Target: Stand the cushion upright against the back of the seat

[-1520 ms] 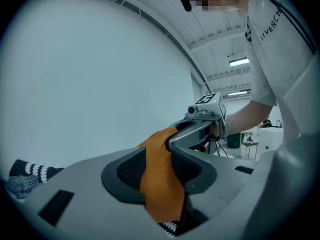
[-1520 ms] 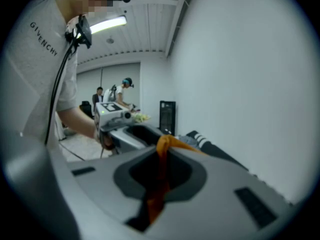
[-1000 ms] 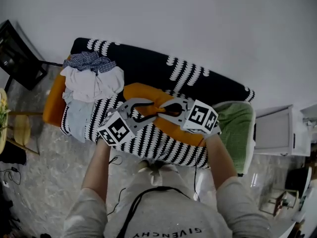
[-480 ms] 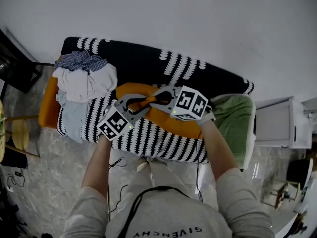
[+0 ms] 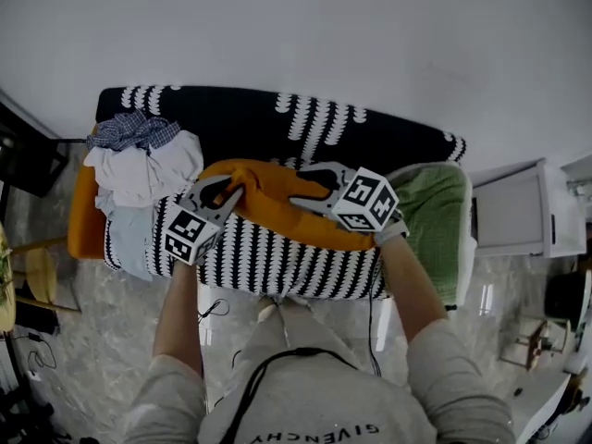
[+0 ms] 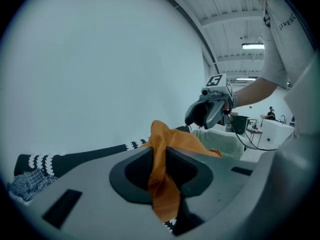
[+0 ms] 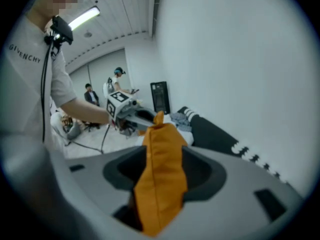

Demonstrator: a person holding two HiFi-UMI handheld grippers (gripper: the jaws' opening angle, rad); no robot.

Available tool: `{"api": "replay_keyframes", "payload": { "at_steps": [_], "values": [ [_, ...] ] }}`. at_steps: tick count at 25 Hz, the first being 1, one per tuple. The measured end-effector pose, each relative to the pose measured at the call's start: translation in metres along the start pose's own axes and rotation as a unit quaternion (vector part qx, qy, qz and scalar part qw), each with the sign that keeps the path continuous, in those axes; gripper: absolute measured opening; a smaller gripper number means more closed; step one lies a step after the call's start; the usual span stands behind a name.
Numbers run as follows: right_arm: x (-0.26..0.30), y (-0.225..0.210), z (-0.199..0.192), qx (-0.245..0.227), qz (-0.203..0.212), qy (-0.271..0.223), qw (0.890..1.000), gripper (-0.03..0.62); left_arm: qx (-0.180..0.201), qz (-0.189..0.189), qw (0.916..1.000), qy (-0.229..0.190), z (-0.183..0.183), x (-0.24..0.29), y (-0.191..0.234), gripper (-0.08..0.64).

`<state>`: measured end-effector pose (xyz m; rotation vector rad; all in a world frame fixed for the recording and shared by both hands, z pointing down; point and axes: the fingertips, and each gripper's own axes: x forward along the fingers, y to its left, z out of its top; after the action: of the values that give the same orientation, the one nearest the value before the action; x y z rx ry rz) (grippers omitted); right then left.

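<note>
The orange cushion (image 5: 277, 200) lies across the middle of the black-and-white patterned sofa (image 5: 277, 120), just in front of its backrest. My left gripper (image 5: 225, 191) is at the cushion's left end. Its jaws have just been closing, and in the left gripper view they pinch a fold of the orange cushion (image 6: 160, 154). My right gripper (image 5: 310, 181) is at the cushion's right half. Its jaws have just been opening and now stand wide, with the thick edge of the cushion (image 7: 162, 169) loose between them.
A pile of clothes (image 5: 139, 160) covers the sofa's left end, with an orange pad (image 5: 83, 213) beside it. A green-cushioned seat (image 5: 437, 213) adjoins the sofa's right end, then a white cabinet (image 5: 509, 222). People stand in the background (image 7: 107, 89).
Both grippers have moved apart along the cushion, the left one going left. The cushion now lies stretched out nearer the backrest. The right jaws have opened and the left jaws have closed on the fabric.
</note>
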<state>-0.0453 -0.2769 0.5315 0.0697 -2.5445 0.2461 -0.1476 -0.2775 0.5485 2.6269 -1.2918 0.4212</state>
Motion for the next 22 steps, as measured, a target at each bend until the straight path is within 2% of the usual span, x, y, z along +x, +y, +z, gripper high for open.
{"api": "replay_keyframes", "payload": {
  "at_steps": [4, 8, 12, 16, 19, 22],
  "values": [
    [-0.034, -0.011, -0.038, 0.034, -0.037, 0.004, 0.999, 0.216, -0.017, 0.013, 0.9998, -0.004, -0.003, 0.0, 0.016, 0.098],
    [-0.073, -0.027, -0.096, 0.082, -0.101, 0.019, 0.991, 0.218, -0.029, 0.035, 0.999, -0.002, -0.01, 0.002, 0.034, 0.098],
    [-0.116, -0.043, -0.167, 0.146, -0.171, 0.048, 0.973, 0.222, -0.065, 0.048, 0.9967, -0.006, -0.025, -0.004, 0.05, 0.098],
    [-0.145, -0.052, -0.232, 0.219, -0.224, 0.078, 0.946, 0.235, -0.102, 0.078, 0.9916, -0.008, -0.044, -0.013, 0.07, 0.098],
    [-0.15, -0.047, -0.269, 0.265, -0.238, 0.099, 0.929, 0.259, -0.118, 0.097, 0.9882, -0.007, -0.054, -0.017, 0.08, 0.098],
    [-0.135, -0.043, -0.292, 0.292, -0.239, 0.114, 0.919, 0.282, -0.129, 0.112, 0.9853, -0.001, -0.064, -0.022, 0.087, 0.098]
  ]
}}
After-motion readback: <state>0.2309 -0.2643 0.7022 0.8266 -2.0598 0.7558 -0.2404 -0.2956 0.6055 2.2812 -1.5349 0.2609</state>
